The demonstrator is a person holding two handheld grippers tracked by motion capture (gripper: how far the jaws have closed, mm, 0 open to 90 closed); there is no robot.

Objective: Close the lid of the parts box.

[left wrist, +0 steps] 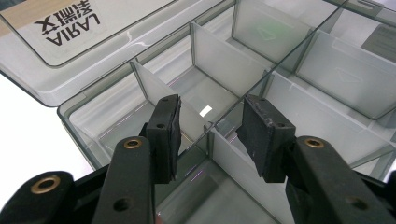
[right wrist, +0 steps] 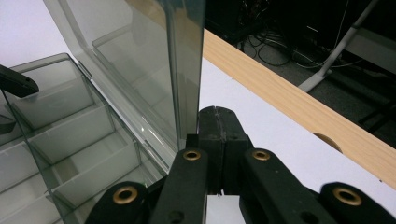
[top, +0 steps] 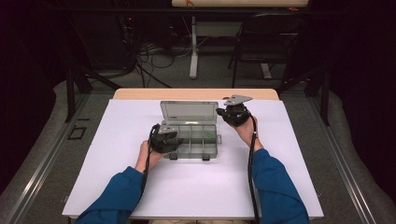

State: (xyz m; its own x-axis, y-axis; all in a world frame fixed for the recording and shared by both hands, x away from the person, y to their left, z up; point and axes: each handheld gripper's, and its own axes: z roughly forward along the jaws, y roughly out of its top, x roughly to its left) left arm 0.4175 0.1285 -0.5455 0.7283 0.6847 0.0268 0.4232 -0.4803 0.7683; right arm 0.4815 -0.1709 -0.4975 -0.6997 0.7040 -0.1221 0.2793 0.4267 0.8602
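A clear grey compartment box (top: 194, 139) lies open on the white sheet covering the counter (top: 140, 196), its lid (top: 189, 112) standing up at the far side.

The left claw (top: 169, 140) sits over the near-left corner of the box. In the left gripper view its jaws stand part-way apart with nothing pressed between the pads (left wrist: 261, 135); they straddle the spot where an inner divider (left wrist: 219, 65) meets the long middle wall, one pad over a compartment on either side. The printed label on the lid (left wrist: 70, 23) lies beyond and to the left of this claw.

The right claw (top: 232, 113) is at the right edge of the upright lid. In the right gripper view its jaws are pressed fully together, pad against pad, with nothing between them, and the lid's edge (right wrist: 187, 70) rises just ahead and to their left; whether they touch it I cannot tell. The box's compartments (right wrist: 70, 135) fall away to the left of this claw, and the counter's wooden edge (right wrist: 299, 112) runs off to its right.

A small green thing (top: 208, 136) lies in a right-hand compartment, between the two claws.
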